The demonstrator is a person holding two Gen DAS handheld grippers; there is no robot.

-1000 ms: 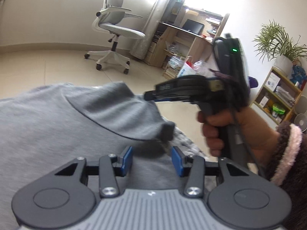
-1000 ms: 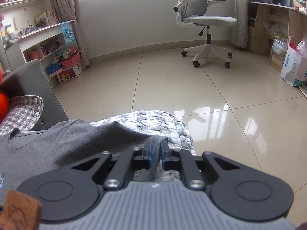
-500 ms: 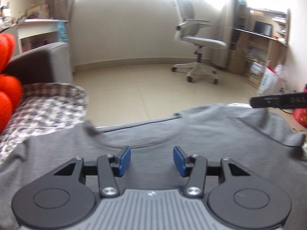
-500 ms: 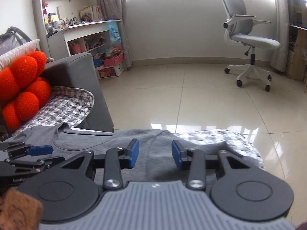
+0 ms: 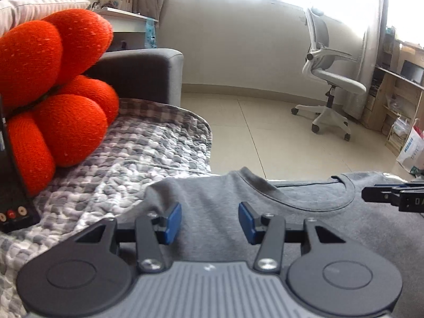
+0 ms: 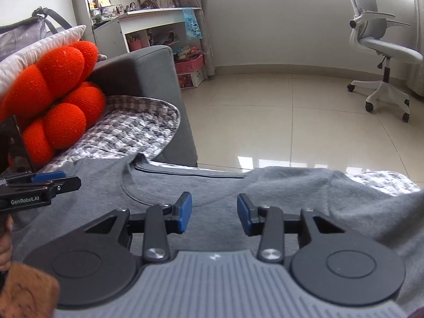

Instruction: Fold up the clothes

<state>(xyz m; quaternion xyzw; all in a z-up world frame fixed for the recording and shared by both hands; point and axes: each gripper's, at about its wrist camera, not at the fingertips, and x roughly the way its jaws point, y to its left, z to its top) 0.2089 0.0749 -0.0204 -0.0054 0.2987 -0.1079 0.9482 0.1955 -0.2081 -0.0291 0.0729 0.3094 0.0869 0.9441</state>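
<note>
Lying flat on a quilted grey-and-white cover [image 5: 137, 153], a grey T-shirt [image 5: 212, 198] is seen with its neckline turned toward the tiled floor [image 6: 291, 122] and its width running left to right. The cloth is plain, with soft wrinkles. Both the left hand-held gripper [image 5: 210, 218] and the right hand-held gripper [image 6: 214, 212] are held wide apart above it, gripping nothing. An orange cushion [image 5: 53, 84] sits well left.

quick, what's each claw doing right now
Left claw: open, empty, over the gray T-shirt.
Right claw: open, empty, over the same shirt.
</note>
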